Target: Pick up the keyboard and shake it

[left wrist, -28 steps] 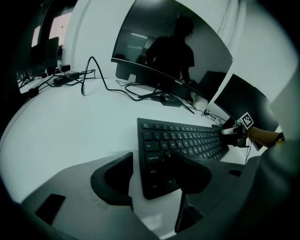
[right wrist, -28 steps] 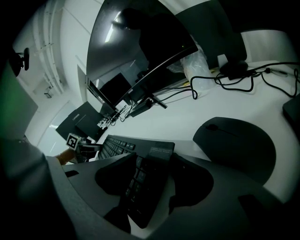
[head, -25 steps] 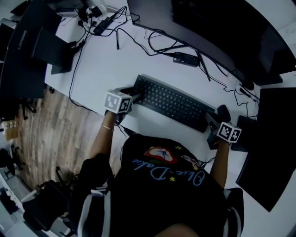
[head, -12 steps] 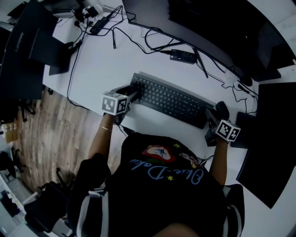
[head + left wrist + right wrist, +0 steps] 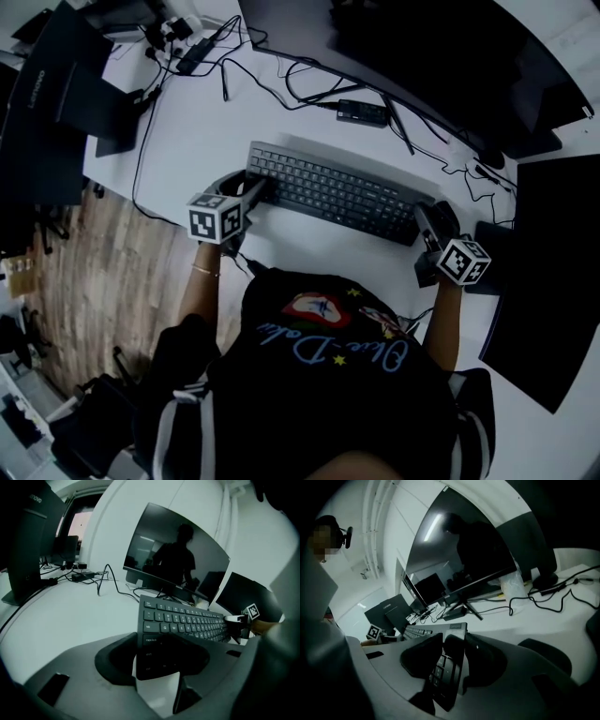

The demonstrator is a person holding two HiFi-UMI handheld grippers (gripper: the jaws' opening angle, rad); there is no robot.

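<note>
A black keyboard point(image 5: 337, 192) hangs a little above the white desk point(image 5: 202, 131), held by its two short ends. My left gripper point(image 5: 261, 187) is shut on the left end; in the left gripper view that end point(image 5: 161, 641) sits between the jaws of the left gripper point(image 5: 159, 658). My right gripper point(image 5: 427, 223) is shut on the right end; in the right gripper view the keyboard point(image 5: 449, 665) stands edge-on between the jaws of the right gripper point(image 5: 454, 660). Both pairs of jaws have just been closing onto the keyboard.
A wide curved monitor point(image 5: 422, 56) stands behind the keyboard, with loose cables point(image 5: 281, 80) and a small black box point(image 5: 363, 112) in front of it. A dark laptop point(image 5: 47, 103) sits at the desk's left edge. Black gear point(image 5: 553, 281) lies at the right.
Both grippers have risen with the keyboard, which has left the desk and shifted up and left in the head view. It lay flat on the desk a second ago.
</note>
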